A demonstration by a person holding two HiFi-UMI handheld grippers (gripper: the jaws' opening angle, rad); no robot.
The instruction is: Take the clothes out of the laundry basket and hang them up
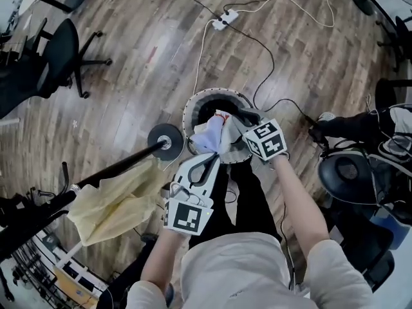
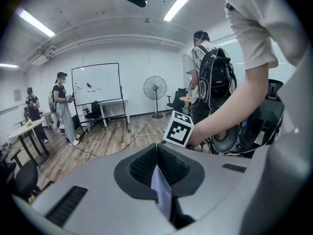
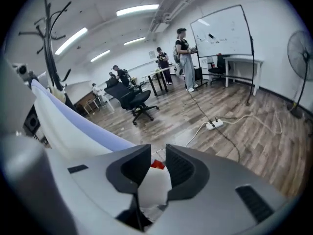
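The round laundry basket [image 1: 193, 108] stands on the wooden floor right in front of me. A pale lavender-white garment [image 1: 209, 137] is lifted above it, stretched between both grippers. My left gripper [image 1: 214, 156] is shut on a thin fold of the garment [image 2: 162, 191], its jaws pressed together. My right gripper [image 1: 232, 129] is shut on a thicker white bunch [image 3: 154, 186] with a red tag [image 3: 157, 164]. In the right gripper view the garment [image 3: 63, 126] runs off to the left. A yellow garment [image 1: 119, 201] hangs on the clothes rack's black bar [image 1: 103, 171].
The rack's round foot [image 1: 165, 138] sits just left of the basket. A power strip [image 1: 225, 19] and cables lie on the floor beyond it. An office chair [image 1: 61, 47] stands at the far left, a black stool [image 1: 351, 172] at the right. People stand near a whiteboard [image 2: 96, 84].
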